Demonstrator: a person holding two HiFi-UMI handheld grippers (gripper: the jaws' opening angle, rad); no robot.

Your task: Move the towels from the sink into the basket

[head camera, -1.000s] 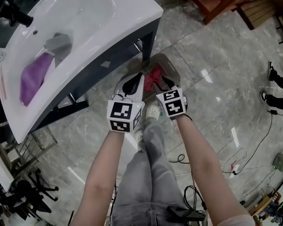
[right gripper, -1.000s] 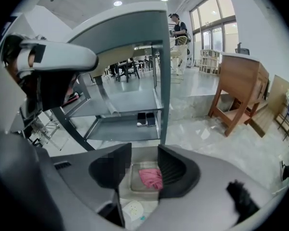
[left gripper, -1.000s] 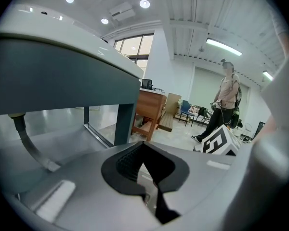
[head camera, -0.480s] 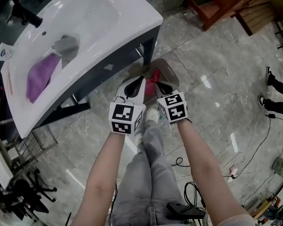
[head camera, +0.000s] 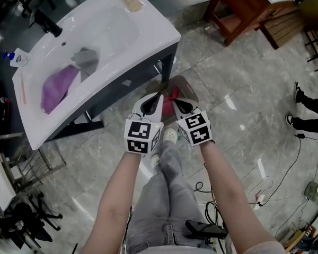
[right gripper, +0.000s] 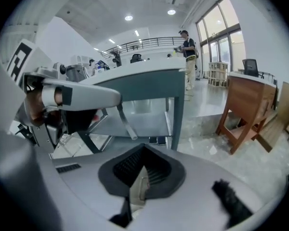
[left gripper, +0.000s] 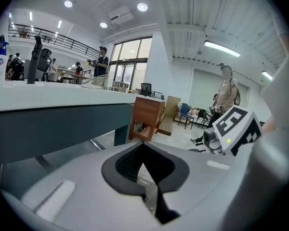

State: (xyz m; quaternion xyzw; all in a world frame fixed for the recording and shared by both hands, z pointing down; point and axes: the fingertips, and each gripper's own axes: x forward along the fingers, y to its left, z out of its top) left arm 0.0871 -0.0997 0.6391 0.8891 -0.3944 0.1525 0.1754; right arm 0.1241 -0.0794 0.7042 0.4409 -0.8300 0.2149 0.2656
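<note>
The soft purple cloth towel and the folded grey cloth towel are seen lying just beside each other in the white sink. They are likely light and floppy, so each is best pinched at a bunched-up fold near its middle. The left gripper is pressed together and empty. The right gripper has just been closing and is squeezed shut on nothing. Both are held over the brown basket on the floor, well apart from the towels.
</note>
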